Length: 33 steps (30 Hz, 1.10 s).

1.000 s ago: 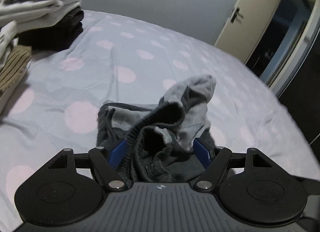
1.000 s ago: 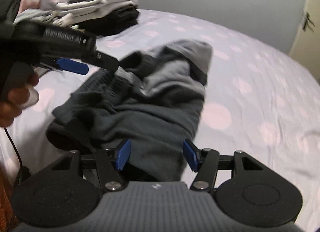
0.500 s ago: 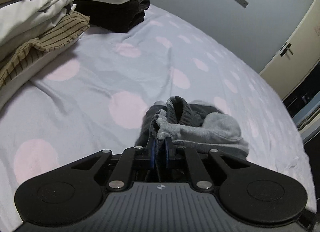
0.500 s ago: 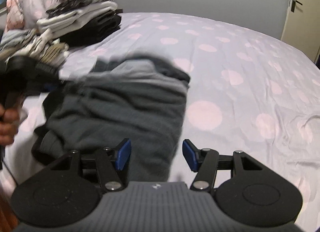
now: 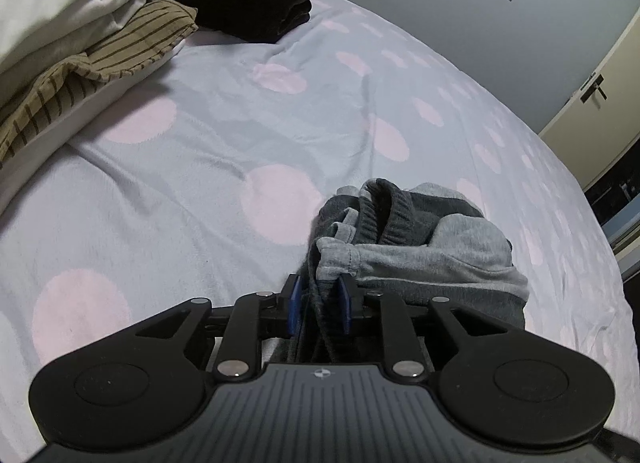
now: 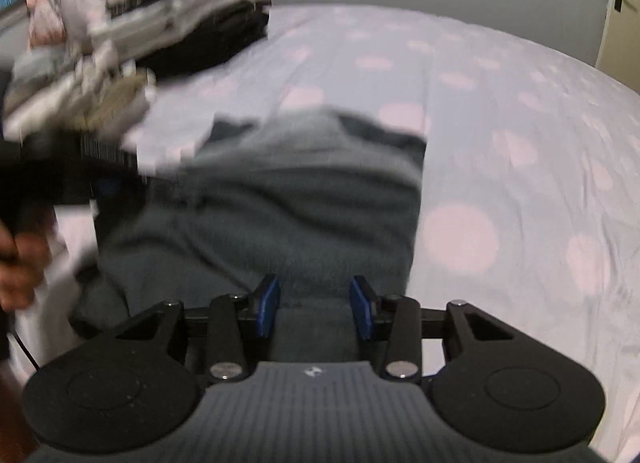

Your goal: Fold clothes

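Near the front edge of the bed, the grey garment [image 5: 420,247] lies bunched, its ribbed waistband [image 5: 384,211] and a paler lining turned up in a heap. My left gripper [image 5: 319,303] has its blue pads pressed close together on a fold of that cloth, so I hold it pinched there. My right gripper [image 6: 314,305] hangs over the darker, flatter stretch of the same garment [image 6: 280,199]; its jaws stand well apart with cloth lying between them but not clamped, as far as the blurred picture shows.

Out from there, the dotted bedsheet [image 5: 200,167] runs bare to the far side. At the far left stand stacks of folded clothes [image 5: 120,15]: pale pieces, a brown striped one and a black pile behind.

My judgement: those stacks look finished, while this grey piece is not folded, since it is crumpled and has no clean edges. It would fit being spread out for a fold or being gathered midway through one; I cannot settle which. What is left is at least to get this garment flat and squared.
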### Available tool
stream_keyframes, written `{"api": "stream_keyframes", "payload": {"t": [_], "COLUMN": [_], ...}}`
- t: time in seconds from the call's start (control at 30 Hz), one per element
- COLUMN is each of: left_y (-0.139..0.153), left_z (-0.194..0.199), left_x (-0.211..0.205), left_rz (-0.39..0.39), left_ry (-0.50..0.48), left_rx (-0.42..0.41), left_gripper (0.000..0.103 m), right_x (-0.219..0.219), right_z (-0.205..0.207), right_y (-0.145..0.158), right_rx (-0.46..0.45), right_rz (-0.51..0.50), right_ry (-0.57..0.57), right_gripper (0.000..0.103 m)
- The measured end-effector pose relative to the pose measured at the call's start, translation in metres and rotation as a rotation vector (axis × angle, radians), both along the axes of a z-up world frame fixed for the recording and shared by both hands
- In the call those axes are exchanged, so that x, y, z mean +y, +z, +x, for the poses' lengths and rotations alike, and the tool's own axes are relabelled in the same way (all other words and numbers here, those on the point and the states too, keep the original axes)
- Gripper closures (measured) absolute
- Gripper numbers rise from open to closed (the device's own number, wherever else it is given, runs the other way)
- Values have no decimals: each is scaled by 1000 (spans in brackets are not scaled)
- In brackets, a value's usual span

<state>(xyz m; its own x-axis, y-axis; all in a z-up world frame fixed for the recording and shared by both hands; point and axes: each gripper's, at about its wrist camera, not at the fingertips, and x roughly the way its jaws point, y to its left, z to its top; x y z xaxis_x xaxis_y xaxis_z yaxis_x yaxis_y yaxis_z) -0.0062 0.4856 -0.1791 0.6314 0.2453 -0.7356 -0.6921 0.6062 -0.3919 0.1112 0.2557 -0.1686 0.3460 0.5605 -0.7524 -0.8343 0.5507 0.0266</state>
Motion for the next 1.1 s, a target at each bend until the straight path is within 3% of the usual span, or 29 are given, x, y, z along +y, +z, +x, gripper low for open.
{"api": "stream_keyframes", "payload": {"t": [0.13, 0.33, 0.43, 0.47, 0.6, 0.7, 0.73, 0.8, 0.87, 0.97, 1.1], "left_y": [3, 19, 31, 34, 39, 35, 32, 28, 25, 18, 3], "left_z": [-2, -7, -15, -16, -17, -19, -21, -23, -24, -21, -16], "left_x": [1, -16, -24, -25, -27, -19, -15, -9, -5, -1, 9], "left_rz": [-10, 91, 147, 159, 219, 133, 87, 17, 2, -6, -87], "left_ry": [10, -21, -25, -22, 21, 11, 5, 1, 14, 33, 42], "left_rx": [6, 11, -29, -43, -12, -37, -60, -103, -120, -104, -90], "left_gripper": [74, 63, 39, 36, 35, 33, 27, 20, 16, 16, 16], "right_x": [-1, -22, -36, -42, -55, -61, -62, -63, -60, -55, -49], "right_z": [-24, -16, -16, -15, -6, 8, 14, 28, 41, 57, 72], "right_y": [-6, 2, 8, 11, 20, 25, 24, 21, 17, 11, -2], "right_rx": [-99, -15, 15, 21, 36, 58, 74, 111, 135, 151, 184], "right_rz": [-70, -27, 24, 46, 110, 161, 180, 215, 233, 264, 292], "right_ry": [37, -17, -62, -87, -189, -269, -293, -333, -363, -384, -377], "right_gripper": [59, 59, 59, 59, 57, 42, 39, 39, 39, 38, 38]}}
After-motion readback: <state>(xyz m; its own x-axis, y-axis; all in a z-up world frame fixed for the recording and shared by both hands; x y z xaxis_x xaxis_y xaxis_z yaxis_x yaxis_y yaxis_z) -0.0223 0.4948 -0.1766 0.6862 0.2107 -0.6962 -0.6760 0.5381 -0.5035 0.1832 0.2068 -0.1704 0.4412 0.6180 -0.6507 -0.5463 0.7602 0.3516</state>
